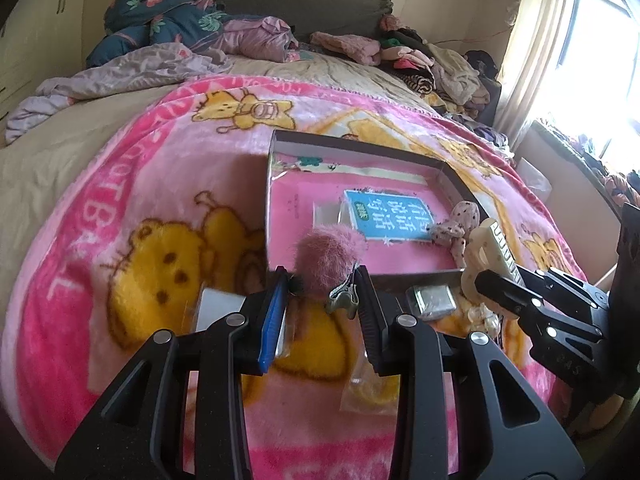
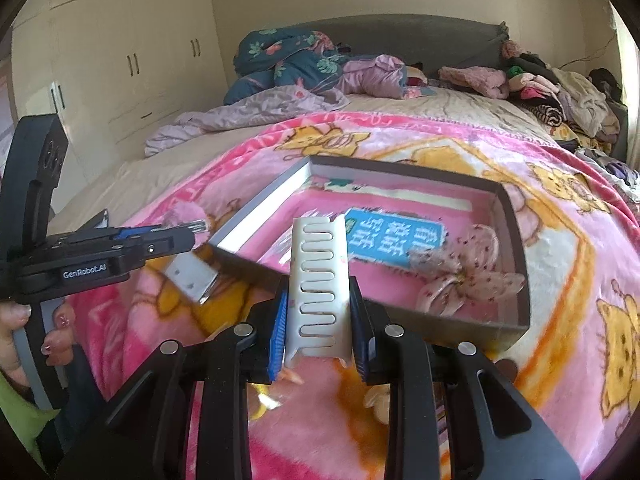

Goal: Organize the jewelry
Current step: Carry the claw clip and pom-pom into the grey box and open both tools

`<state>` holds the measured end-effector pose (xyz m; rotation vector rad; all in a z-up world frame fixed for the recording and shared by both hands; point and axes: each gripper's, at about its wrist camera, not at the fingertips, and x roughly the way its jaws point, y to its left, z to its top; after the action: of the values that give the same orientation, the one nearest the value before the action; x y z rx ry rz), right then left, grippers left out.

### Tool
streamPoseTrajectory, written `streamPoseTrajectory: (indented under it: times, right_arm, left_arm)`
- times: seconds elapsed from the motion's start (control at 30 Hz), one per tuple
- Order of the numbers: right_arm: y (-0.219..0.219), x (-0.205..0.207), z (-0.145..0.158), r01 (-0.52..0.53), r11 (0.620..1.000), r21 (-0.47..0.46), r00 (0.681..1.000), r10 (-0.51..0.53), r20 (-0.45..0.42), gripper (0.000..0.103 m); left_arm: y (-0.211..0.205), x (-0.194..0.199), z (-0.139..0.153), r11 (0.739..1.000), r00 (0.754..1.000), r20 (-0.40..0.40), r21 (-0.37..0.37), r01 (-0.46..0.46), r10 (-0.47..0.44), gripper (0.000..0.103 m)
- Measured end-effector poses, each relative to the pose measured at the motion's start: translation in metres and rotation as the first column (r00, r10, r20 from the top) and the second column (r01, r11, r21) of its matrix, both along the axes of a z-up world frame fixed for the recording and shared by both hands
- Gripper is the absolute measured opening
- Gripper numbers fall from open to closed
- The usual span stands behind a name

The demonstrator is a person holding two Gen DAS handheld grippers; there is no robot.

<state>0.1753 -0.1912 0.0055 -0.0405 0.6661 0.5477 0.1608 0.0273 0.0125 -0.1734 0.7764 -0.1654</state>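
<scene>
My left gripper (image 1: pixel 324 292) is shut on a hair clip with a fuzzy pink pom-pom (image 1: pixel 328 256), held just above the pink blanket in front of the box's near wall. Its olive metal clip (image 1: pixel 342 300) lies against the right finger. My right gripper (image 2: pixel 320 320) is shut on a cream comb-toothed hair claw (image 2: pixel 320 280), which stands upright before the shallow open box (image 2: pixel 260 216). In the box, a spotted fabric bow (image 2: pixel 468 272) lies on a pink book with a blue label (image 2: pixel 394 240). The left wrist view shows the right gripper (image 1: pixel 480 276) and claw (image 1: pixel 492 252) at right.
A small silver tin (image 1: pixel 432 300), a white card (image 1: pixel 216 308) and a clear plastic bag (image 1: pixel 368 388) lie on the blanket (image 1: pixel 120 184) near the box. Piled clothes (image 1: pixel 440 64) and bedding fill the bed's far end. A hand (image 2: pixel 24 320) holds the left gripper's handle.
</scene>
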Motion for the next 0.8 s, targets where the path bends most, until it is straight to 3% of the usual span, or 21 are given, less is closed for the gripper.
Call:
streamPoseTrajectory:
  times: [0.8]
  right_arm:
    - [-0.066,0.04,0.007,0.181,0.983,0.015,0.983,-0.181,0.029,0.026]
  left_arm:
    - [-0.053,0.057,0.007,0.996,0.996,0.003,0.004,0.087,-0.087,0.026]
